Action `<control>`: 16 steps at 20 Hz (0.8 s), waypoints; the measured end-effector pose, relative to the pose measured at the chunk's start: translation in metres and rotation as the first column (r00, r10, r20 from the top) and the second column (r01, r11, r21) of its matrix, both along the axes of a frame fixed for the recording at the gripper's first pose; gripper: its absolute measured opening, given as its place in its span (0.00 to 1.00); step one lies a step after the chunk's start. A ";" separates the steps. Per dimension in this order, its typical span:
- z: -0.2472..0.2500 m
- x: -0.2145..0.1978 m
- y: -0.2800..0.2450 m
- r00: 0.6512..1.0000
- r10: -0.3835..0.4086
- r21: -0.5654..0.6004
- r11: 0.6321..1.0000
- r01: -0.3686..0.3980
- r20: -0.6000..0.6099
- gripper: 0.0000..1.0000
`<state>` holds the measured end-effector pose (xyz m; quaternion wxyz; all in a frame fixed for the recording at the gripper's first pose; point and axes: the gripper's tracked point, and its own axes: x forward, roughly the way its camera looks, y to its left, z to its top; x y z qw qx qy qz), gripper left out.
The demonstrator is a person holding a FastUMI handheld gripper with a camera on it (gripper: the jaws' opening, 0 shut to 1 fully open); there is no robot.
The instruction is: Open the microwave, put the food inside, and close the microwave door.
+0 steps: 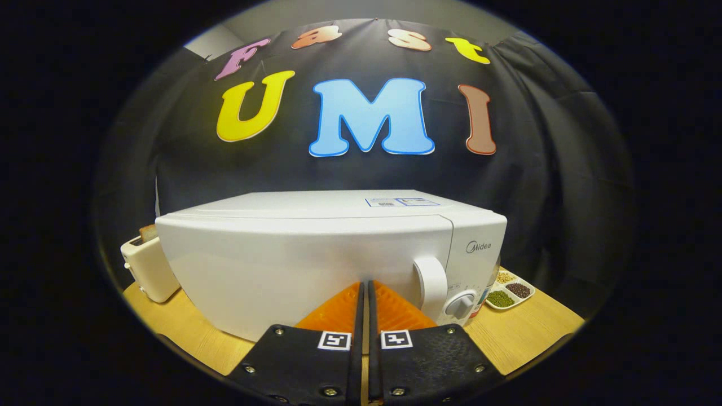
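Observation:
A white microwave (316, 248) stands on the wooden table, just ahead of my fingers, with its door shut. Its white door handle (431, 285) rises a little right of my fingertips, and a round knob (461, 305) sits on the control panel beyond it. My gripper (365, 285) is shut, the two fingers side by side with nothing between them, their tips close to the lower part of the door.
A cream toaster (148, 268) with a slice of bread in it stands left of the microwave. A white divided tray (509, 293) of beans and grains lies to its right. The wooden table (524, 332) runs under everything.

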<state>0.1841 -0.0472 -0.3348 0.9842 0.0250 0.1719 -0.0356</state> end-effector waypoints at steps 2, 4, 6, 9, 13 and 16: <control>0.007 -0.016 0.007 1.000 0.006 0.064 0.998 -0.006 -0.012 0.05; 0.028 -0.039 0.006 1.000 0.008 0.064 0.998 -0.008 0.005 0.05; 0.059 -0.062 0.011 0.998 0.030 0.053 0.998 -0.033 0.054 0.05; 0.118 -0.093 0.030 0.988 0.095 0.082 0.991 -0.105 0.119 0.05; 0.200 -0.130 0.035 0.965 0.133 0.025 0.990 -0.142 0.225 0.05; 0.250 -0.156 0.040 0.948 0.158 0.024 0.985 -0.171 0.277 0.05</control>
